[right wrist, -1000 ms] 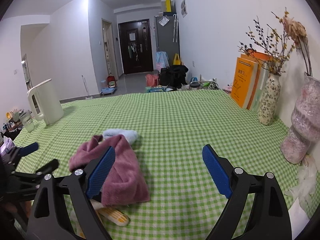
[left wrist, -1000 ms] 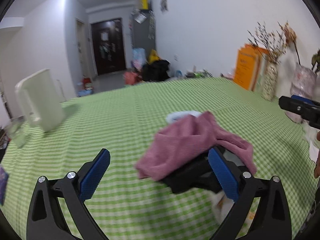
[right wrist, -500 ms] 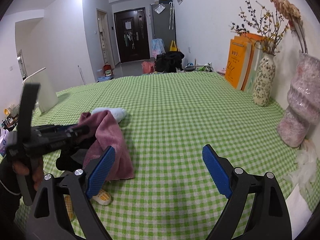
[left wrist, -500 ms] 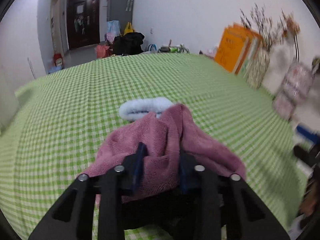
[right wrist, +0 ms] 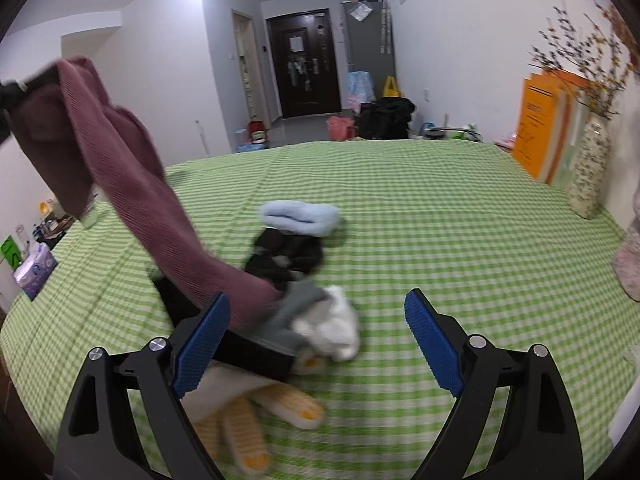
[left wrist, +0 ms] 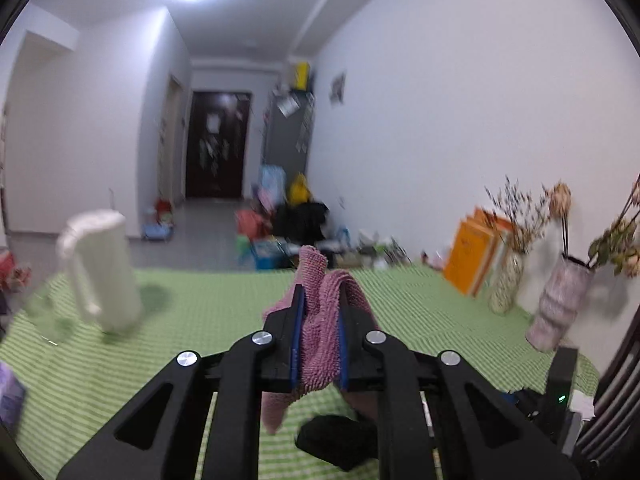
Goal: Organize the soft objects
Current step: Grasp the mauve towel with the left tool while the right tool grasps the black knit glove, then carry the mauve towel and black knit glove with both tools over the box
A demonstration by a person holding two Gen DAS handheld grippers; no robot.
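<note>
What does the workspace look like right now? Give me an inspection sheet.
Surface: green checked tablecloth.
Job's things: mauve terry towel lifted, lower end trailing onto pile; fluffy light-blue item; black garment; white cloth; yellow-tipped knit gloves.
Clutter: white plastic jug; purple tissue pack.
Grippers: left gripper shut on towel; right gripper open, empty.
Cables: nothing seen.
Surroundings: speckled vase of dried flowers, orange books, dark door.
</note>
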